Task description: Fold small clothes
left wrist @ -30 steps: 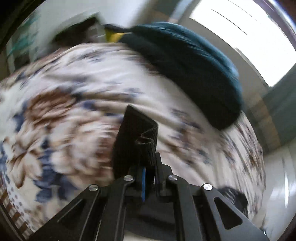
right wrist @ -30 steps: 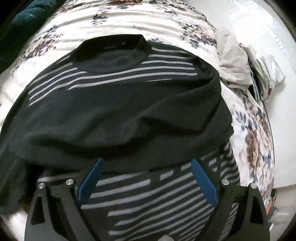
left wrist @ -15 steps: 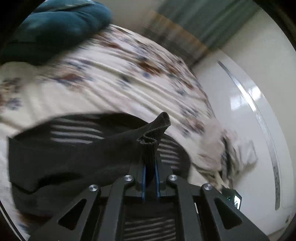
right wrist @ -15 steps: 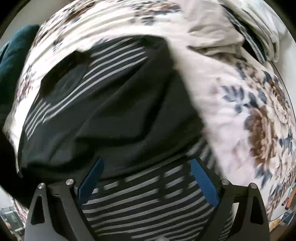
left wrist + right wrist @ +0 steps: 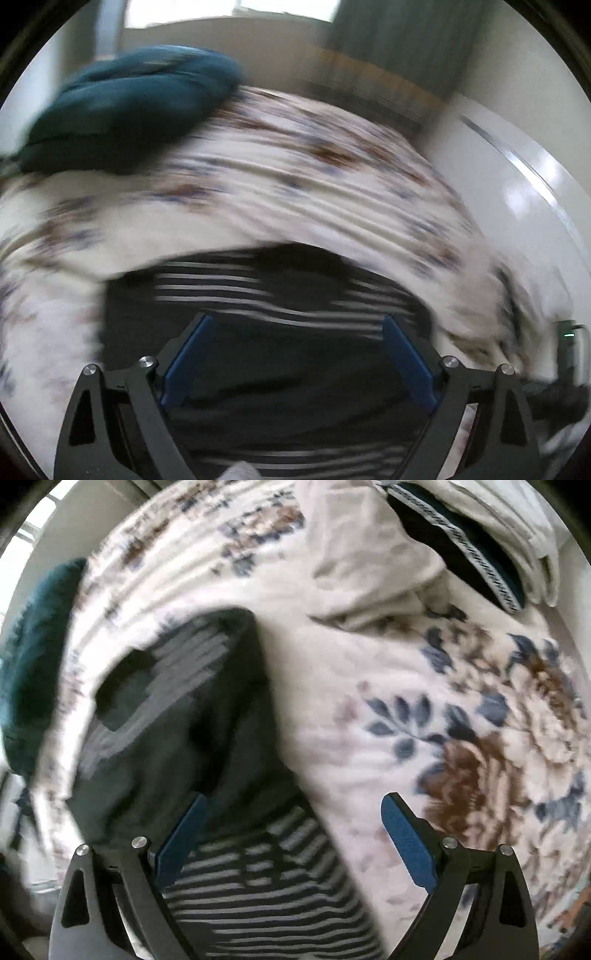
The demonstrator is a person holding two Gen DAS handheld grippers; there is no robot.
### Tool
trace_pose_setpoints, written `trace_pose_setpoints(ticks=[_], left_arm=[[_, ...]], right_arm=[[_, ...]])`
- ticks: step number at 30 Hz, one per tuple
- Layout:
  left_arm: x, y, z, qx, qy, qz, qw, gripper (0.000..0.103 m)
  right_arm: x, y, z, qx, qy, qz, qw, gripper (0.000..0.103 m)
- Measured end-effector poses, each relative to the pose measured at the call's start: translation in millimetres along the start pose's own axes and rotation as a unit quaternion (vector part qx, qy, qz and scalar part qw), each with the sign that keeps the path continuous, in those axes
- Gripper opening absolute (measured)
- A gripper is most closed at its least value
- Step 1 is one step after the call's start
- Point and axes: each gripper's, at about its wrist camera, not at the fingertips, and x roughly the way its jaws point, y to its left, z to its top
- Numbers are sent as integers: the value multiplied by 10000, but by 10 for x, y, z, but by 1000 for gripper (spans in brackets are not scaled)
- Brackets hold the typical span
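The black striped top [image 5: 295, 369] is laid on the floral bed [image 5: 295, 192], a sleeve folded across its body, and the left gripper [image 5: 295, 354], fingers just opened wide and empty, is held above it like the equally wide, empty right gripper [image 5: 291, 834], presumably for the next fold.

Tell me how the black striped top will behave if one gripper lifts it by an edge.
The striped top already lies in soft folds, so it will probably drape limply. It looks thin, likely light. The folded layers may slide apart on the floral bedcover.
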Motion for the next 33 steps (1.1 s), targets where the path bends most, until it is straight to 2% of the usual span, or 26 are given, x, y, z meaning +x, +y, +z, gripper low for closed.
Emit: trace_pose_setpoints(ticks=[2,4,6,7,8,9,10,11,12,14,16,21,24,25,26,28,29,30,32,33], left_arm=[[-134,545,-41,-479,-53,404,9980,95],[-165,981,-118,-714,162,1050,9918,98],[-133,1233,-191,-832,356,1435,9855,98],[-125,1393,-240,-957,469,1686,9799,98],[-130,1528,-287,-1092,518,1817,9759,98],[-127,1612,-326,-1186,548,1934,9724,98],[-128,1675,-372,-1258,585,2035,9692,98],[-127,1754,-407,-1347,620,2094,9665,98],[-110,1804,-439,-1420,633,2120,9648,98],[-79,1852,-505,-1519,664,2180,9618,98],[-73,1874,-521,-1564,667,2148,9617,98],[97,1883,-477,-1502,747,1954,9663,98],[265,1846,-446,-1389,859,1838,9693,98],[342,1837,-434,-1343,919,1795,9702,98],[386,1830,-423,-1326,956,1764,9706,98],[535,1829,-351,-1295,1072,1665,9716,98],[577,1827,-319,-1278,1094,1649,9719,98],[632,1822,-256,-1237,1104,1612,9729,98],[775,1785,-124,-1055,1146,1455,9770,98],[884,1743,-45,-851,1170,1446,9789,98]], right_arm=[[40,161,134,-90,32,391,9992,96],[160,378,230,-248,46,515,9984,94],[399,616,310,-576,167,396,9974,75],[537,712,324,-744,313,261,9964,70],[709,806,329,-898,533,99,9945,61],[848,866,310,-994,699,23,9926,47],[970,922,288,-1094,833,-63,9905,37],[1054,974,252,-1215,884,-157,9885,13],[1058,997,217,-1257,776,-185,9889,5],[900,1014,174,-1240,353,-258,9913,4],[628,990,133,-1202,13,-134,9927,4],[112,793,95,-1051,-394,-300,9932,4],[132,537,161,-865,-246,-666,9937,4],[224,443,182,-768,-45,-749,9942,4],[411,371,210,-759,387,-823,9930,5],[584,326,208,-813,794,-988,9886,10],[626,348,225,-884,884,-1136,9856,19],[604,369,240,-896,847,-1147,9857,30],[440,449,303,-804,455,-1014,9905,45],[393,486,321,-787,312,-960,9918,47]])
